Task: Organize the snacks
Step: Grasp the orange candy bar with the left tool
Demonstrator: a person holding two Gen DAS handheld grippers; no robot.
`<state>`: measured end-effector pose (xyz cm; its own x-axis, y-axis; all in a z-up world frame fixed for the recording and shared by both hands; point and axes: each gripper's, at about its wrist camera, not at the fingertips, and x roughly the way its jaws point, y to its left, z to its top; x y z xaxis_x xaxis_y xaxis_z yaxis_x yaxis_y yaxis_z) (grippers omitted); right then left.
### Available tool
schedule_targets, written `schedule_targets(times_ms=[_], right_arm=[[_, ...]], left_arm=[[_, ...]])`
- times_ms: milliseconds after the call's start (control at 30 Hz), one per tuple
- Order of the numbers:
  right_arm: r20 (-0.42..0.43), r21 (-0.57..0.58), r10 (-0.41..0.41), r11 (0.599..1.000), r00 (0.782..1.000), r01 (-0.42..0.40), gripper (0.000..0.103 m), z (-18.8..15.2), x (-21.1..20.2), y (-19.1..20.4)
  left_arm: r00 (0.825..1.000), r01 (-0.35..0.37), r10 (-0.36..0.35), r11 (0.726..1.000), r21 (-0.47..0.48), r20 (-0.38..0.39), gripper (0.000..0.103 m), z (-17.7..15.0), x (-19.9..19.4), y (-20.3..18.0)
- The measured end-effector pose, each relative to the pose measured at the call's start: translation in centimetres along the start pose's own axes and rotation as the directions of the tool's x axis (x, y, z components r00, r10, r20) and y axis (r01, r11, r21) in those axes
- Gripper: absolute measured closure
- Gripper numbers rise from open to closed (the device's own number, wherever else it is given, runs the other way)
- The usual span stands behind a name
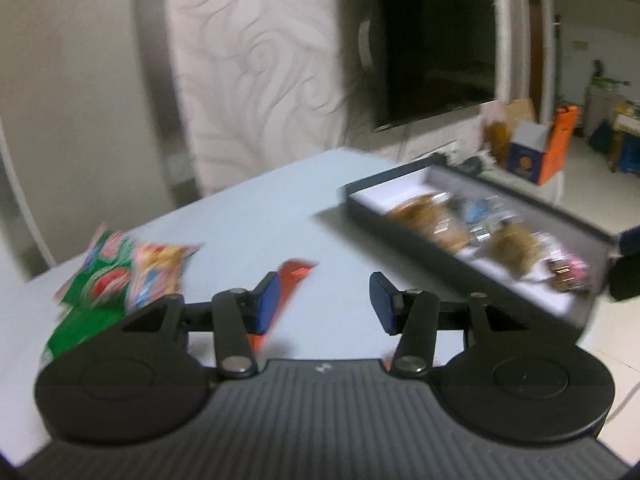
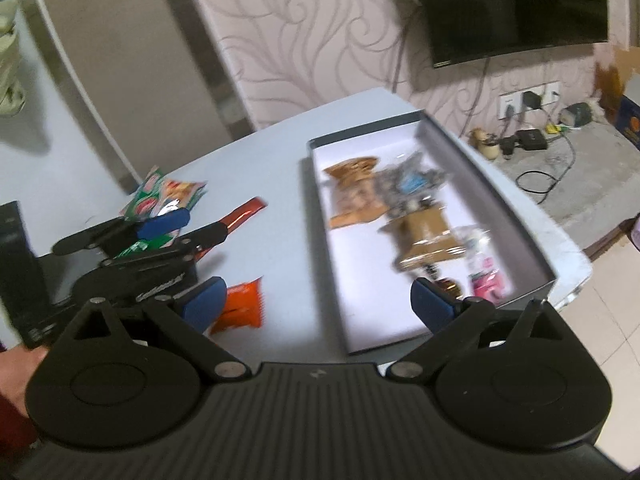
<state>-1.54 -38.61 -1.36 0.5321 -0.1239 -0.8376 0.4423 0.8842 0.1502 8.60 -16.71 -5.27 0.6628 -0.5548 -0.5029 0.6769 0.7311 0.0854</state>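
Note:
A dark box point(image 2: 486, 184) with a white floor holds several snack packets, brown point(image 2: 354, 192) and clear-wrapped ones; it also shows in the left wrist view point(image 1: 404, 178). Loose on the pale blue table point(image 2: 280, 248) lie green and colourful packets point(image 1: 116, 276), a red stick packet point(image 2: 244, 214) and an orange packet point(image 2: 240, 306). My left gripper point(image 1: 323, 300) is open and empty above the table, its left finger over the red stick packet point(image 1: 294, 276). It also shows in the right wrist view point(image 2: 200, 226). My right gripper point(image 2: 316, 304) is open and empty over the box's near end.
A dark TV point(image 2: 516, 4) hangs on the patterned wall. Wall sockets, chargers and cables point(image 2: 528, 120) lie on a ledge right of the table. Cardboard boxes point(image 1: 536, 148) stand on the floor beyond. A black object point(image 2: 16, 264) stands at the left table edge.

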Motion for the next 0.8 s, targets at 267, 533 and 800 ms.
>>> schedule_targets(times_ms=[267,533,800], right_arm=[[-0.029,-0.037,0.018,0.999,0.999,-0.019,0.003,-0.7,0.8,2.2],[-0.015,-0.029,-0.042,0.999,0.999,0.042,0.003,-1.1,-0.3,1.7],[-0.008,0.003,-0.087,0.996,0.996,0.087,0.003,-1.4,-1.2,0.6]], left_arm=[[0.995,-0.062,0.062,0.998,0.004,-0.074,0.052,-0.9,3.6,3.3],[0.989,-0.048,0.052,0.998,0.033,-0.135,0.052,-1.0,7.6,3.3],[0.989,-0.038,0.038,0.999,0.006,-0.144,0.052,-0.6,8.7,3.3]])
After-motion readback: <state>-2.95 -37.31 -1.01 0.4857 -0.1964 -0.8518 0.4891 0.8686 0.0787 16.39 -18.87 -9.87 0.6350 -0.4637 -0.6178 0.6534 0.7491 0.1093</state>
